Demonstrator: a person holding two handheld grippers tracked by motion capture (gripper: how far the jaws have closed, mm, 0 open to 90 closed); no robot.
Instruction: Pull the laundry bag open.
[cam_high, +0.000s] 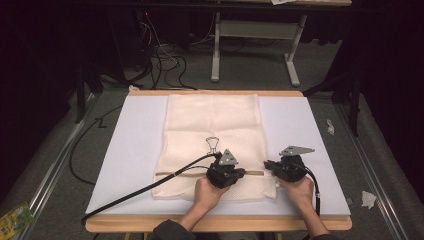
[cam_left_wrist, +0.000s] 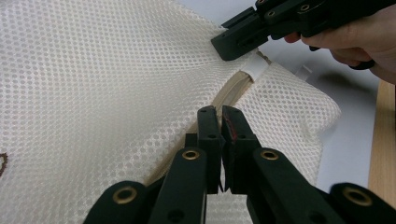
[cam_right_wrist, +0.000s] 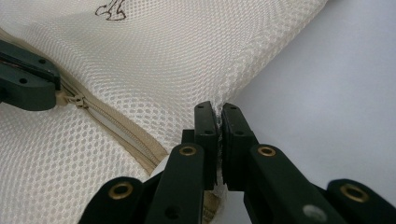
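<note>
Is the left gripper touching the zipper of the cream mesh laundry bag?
Touching. In the right gripper view the left gripper is clamped on the zipper pull of the cream mesh laundry bag.

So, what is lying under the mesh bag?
The mesh bag lies on a white mat, which covers a wooden table. What is directly beneath the bag's middle is covered.
</note>
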